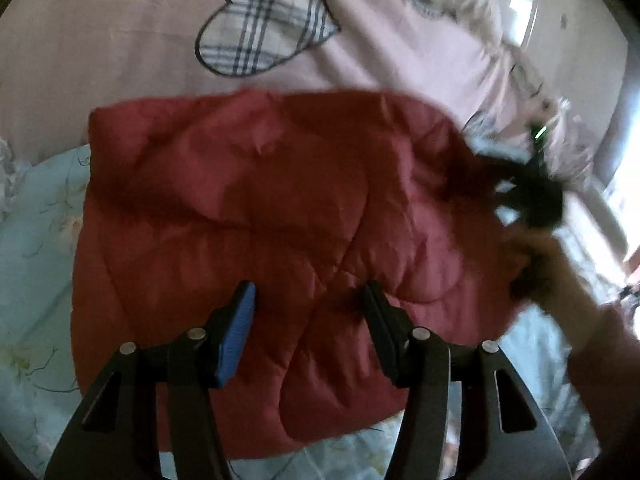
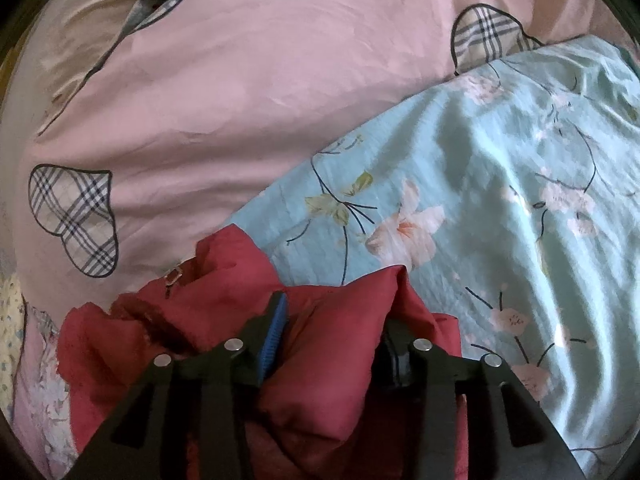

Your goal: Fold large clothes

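A red quilted jacket (image 1: 256, 208) lies folded into a broad flat block on the bed. My left gripper (image 1: 310, 292) is open and empty, hovering over the jacket's near part, its blue pad (image 1: 238, 332) showing. In the left wrist view the right gripper (image 1: 524, 196) is a blurred dark shape at the jacket's right edge, with the person's hand (image 1: 560, 280) behind it. In the right wrist view my right gripper (image 2: 340, 312) has its jaws wide apart with a bunched fold of the red jacket (image 2: 332, 360) bulging between them; whether they grip it is unclear.
A pink duvet (image 1: 120, 48) with plaid heart patches (image 1: 264, 20) covers the far bed. A light blue floral sheet (image 2: 500, 200) lies under and beside the jacket. A crumpled beige cloth (image 2: 96, 12) sits at the far left in the right wrist view.
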`<state>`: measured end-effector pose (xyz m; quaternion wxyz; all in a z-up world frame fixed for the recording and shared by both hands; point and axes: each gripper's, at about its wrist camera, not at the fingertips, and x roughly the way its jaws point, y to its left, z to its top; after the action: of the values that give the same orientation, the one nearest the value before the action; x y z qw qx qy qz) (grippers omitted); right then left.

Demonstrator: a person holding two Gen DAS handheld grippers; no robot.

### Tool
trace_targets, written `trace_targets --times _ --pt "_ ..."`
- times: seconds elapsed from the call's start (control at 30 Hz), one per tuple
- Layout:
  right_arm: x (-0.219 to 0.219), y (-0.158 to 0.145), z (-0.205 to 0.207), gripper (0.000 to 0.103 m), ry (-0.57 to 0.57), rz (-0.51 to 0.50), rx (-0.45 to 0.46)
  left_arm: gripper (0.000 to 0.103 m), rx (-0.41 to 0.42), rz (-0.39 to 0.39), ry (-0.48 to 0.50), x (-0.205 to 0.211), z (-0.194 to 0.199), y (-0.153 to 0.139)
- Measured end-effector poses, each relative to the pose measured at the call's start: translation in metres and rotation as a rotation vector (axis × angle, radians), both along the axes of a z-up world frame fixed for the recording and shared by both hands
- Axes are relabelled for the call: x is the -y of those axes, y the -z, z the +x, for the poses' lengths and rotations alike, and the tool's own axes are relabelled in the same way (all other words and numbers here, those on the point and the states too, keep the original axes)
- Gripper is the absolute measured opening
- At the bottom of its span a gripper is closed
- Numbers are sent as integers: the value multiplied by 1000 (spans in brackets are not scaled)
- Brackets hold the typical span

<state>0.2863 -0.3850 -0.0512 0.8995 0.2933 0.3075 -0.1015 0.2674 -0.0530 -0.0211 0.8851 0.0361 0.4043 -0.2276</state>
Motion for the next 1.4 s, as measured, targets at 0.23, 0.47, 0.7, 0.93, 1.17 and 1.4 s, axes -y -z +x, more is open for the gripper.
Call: trace_targets --times 0.23,0.47,0.7,0.93,1.17,1.4 --pt "-20 -52 -52 72 -58 -88 100 54 -43 -21 -84 -3 30 22" --pt "-103 -25 -50 72 -378 -336 -35 54 -21 17 -112 10 37 26" --pt "-94 12 -13 71 -358 -352 -131 54 4 43 -131 -3 50 25" --pt "-75 23 9 71 -299 -297 -142 53 -40 4 -197 -22 89 40" --pt "-74 31 21 72 -289 -285 -134 51 -73 -43 -236 -30 104 49" --pt "-72 30 16 72 -295 -268 -115 51 -87 -95 -240 -46 93 42"
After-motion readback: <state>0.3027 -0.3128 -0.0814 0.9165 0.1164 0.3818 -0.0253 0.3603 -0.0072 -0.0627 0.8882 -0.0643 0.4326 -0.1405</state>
